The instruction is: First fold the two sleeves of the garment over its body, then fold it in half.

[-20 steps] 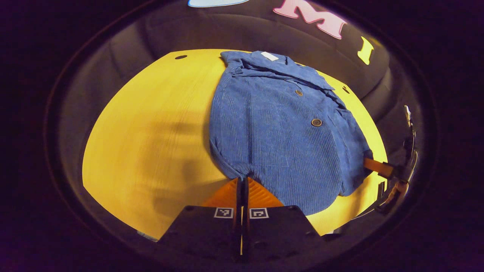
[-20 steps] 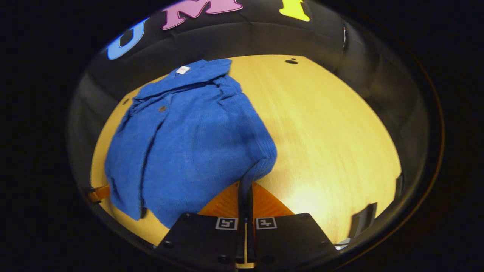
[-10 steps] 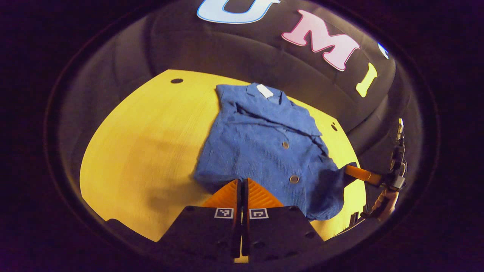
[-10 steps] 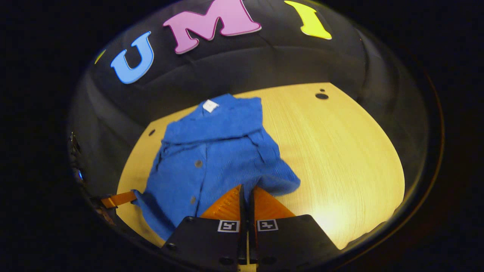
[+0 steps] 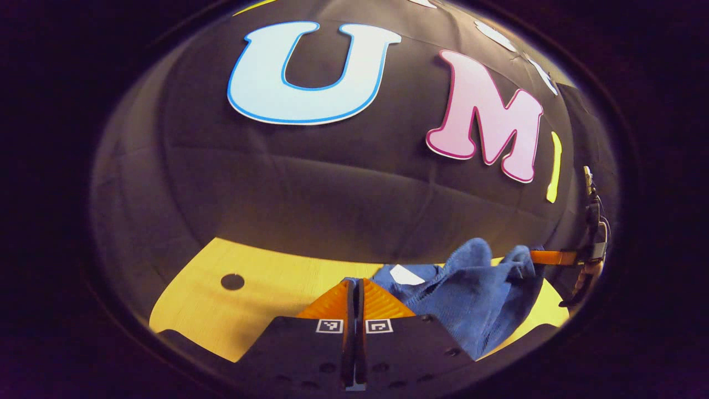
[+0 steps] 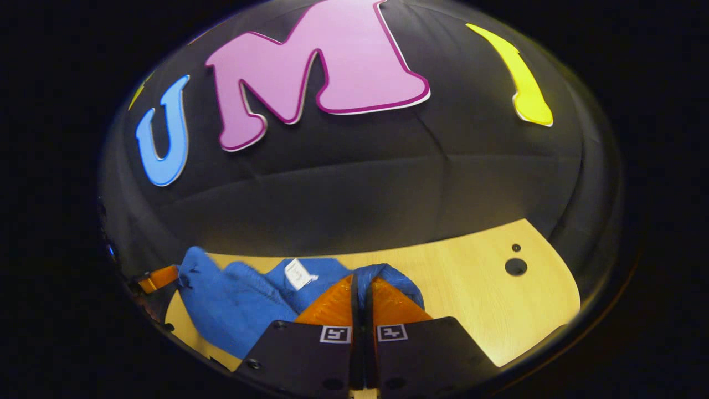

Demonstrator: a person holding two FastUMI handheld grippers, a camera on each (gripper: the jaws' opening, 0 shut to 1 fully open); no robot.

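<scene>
The blue buttoned garment (image 5: 471, 288) lies bunched at the far side of the yellow table (image 5: 266, 299), its white collar label (image 5: 406, 275) facing up. My left gripper (image 5: 354, 281) is shut, with blue cloth at its tips. In the right gripper view the garment (image 6: 238, 305) drapes over the tips of my right gripper (image 6: 363, 277), which is shut on a fold of it near the label (image 6: 299, 274). The right gripper (image 5: 534, 256) also appears at the cloth's far right corner, and the left gripper (image 6: 160, 277) at the cloth's left edge.
The booth's black wall rises close behind the table's far edge. A round hole (image 5: 232, 281) sits in the tabletop left of the garment, and another hole (image 6: 515, 267) lies to its right on the bare wood (image 6: 471, 277).
Both grippers have carried the garment's lower edge forward toward the collar. The spread body has doubled over and both views have tilted up toward the wall.
</scene>
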